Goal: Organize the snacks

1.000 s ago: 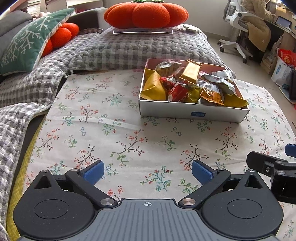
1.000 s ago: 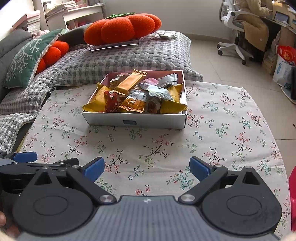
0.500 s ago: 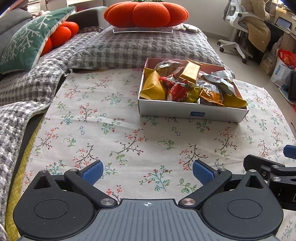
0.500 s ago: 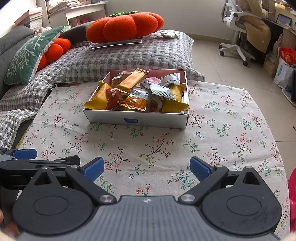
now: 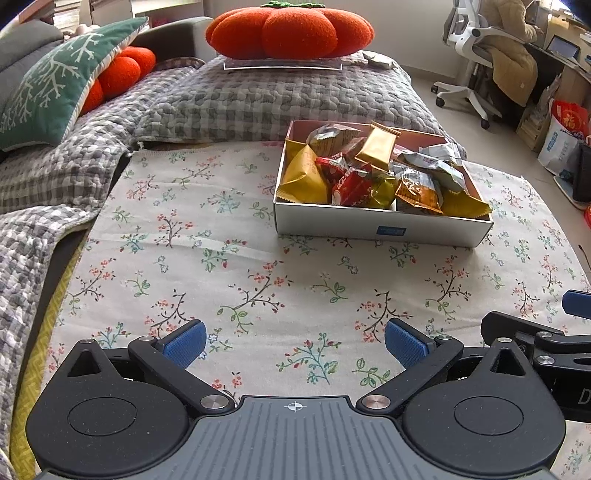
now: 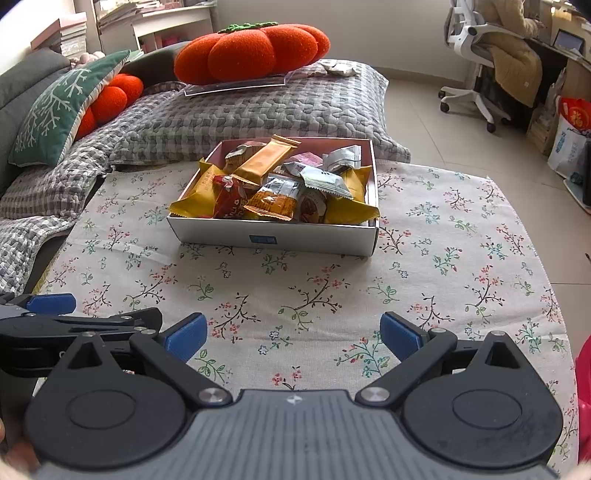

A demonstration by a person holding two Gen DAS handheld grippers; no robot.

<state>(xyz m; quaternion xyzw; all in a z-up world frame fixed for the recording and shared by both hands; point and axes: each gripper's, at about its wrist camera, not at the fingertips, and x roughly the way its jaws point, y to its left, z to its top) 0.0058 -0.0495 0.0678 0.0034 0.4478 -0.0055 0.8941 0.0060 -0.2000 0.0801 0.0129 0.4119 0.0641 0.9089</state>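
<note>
the left claw (image 5: 293, 341) is seen with its blue pads spread wide apart and nothing between them, held low over the floral cloth (image 5: 240, 258). the right claw (image 6: 293, 334) is likewise spread apart and empty, just beside the left one. each claw is partly visible at the edge of the other's view.

compared with a second ago, both claws are seen slightly further back from the snack box (image 6: 273, 236), which sits a little higher and smaller in each view. the box and its contents are unchanged in place.

the white box is set on the cloth well ahead of both claws, with its long axis running left to right across the views and its long labelled side turned toward the claws. wrapped snacks (image 6: 273, 195) are heaped inside it. a long orange bar (image 6: 264, 160) is laid on top of the heap, tilted, its long axis running diagonally from near left to far right in the right wrist view. yellow packets (image 5: 304, 179) are found at both near corners, the right one overhanging the rim.

behind the box, a grey quilted cushion (image 5: 280, 96) is topped by an orange pumpkin pillow (image 5: 290, 31).
</note>
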